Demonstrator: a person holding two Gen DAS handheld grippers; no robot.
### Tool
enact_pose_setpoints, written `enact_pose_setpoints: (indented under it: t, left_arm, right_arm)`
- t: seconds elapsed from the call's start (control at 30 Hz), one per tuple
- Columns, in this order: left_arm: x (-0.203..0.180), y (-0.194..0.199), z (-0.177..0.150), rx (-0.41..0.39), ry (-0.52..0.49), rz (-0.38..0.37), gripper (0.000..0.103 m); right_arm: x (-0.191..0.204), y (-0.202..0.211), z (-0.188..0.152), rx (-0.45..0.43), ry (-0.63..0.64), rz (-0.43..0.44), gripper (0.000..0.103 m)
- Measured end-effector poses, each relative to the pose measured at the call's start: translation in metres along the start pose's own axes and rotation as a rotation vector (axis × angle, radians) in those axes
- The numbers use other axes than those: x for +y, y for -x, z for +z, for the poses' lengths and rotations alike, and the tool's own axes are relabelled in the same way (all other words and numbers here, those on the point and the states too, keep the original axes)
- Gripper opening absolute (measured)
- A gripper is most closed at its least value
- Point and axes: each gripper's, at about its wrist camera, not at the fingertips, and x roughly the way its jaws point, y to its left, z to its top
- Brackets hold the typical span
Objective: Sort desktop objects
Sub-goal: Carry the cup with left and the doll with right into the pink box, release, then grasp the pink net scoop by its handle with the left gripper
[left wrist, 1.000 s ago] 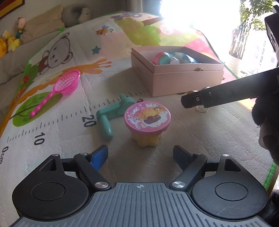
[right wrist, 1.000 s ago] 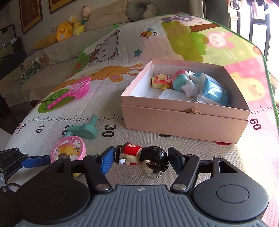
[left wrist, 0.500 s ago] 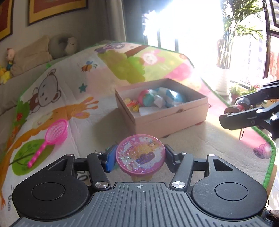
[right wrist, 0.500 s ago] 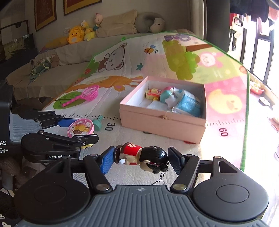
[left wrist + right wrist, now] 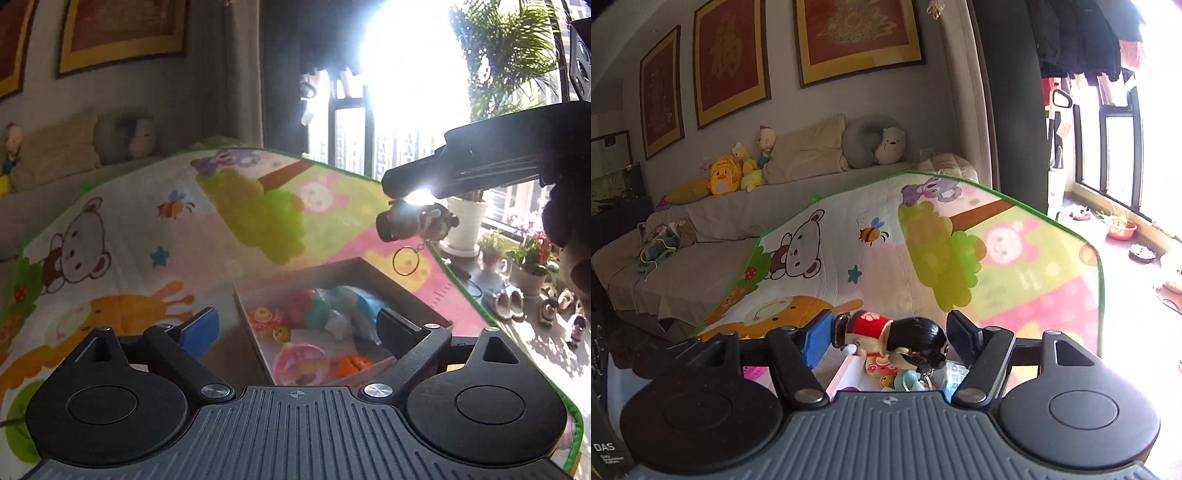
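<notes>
My left gripper (image 5: 295, 326) is open and empty above the pink box (image 5: 255, 332). The round pink glitter toy (image 5: 301, 363) lies in the box near its front wall, beside an orange piece and several other toys. My right gripper (image 5: 890, 338) is shut on a doll keychain (image 5: 894, 338) with black hair and a red dress. In the left wrist view the doll (image 5: 413, 221) and its key ring hang under the right gripper, above the box's far right side. In the right wrist view the box (image 5: 846, 373) shows only partly below the doll.
The box stands on a colourful play mat (image 5: 147, 240) with a bear picture and a green border. A sofa with cushions and plush toys (image 5: 738, 173) lies behind. Potted plants and shoes (image 5: 517, 273) stand on the floor to the right by the bright window.
My left gripper rose over the box, opened, and the round pink toy now lies in the box. My right gripper carried the doll up and over the box.
</notes>
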Motion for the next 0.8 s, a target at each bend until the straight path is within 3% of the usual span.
enact_pose_setpoints:
  t: [0.2,0.3,0.47,0.63,0.8]
  left_arm:
    - [0.044,0.017,-0.071,0.192,0.062,0.104,0.097]
    - [0.064,0.028,-0.097,0.248,0.088,0.181,0.097]
    - [0.100,0.040,-0.112,0.283,0.163,0.311,0.099]
    - [0.128,0.051,-0.117,0.288,0.223,0.416,0.100]
    - [0.144,0.053,-0.123,0.311,0.263,0.469,0.100]
  right_arm:
    - [-0.016,-0.033,-0.023,0.074,-0.107,0.006,0.072]
    - [-0.009,-0.039,-0.034,0.102,-0.118,0.021,0.075]
    - [0.051,-0.043,-0.070,0.149,0.052,0.118,0.081]
    - [0.124,-0.064,-0.122,0.270,0.195,0.231,0.081]
    - [0.168,-0.094,-0.156,0.339,0.214,0.185,0.087]
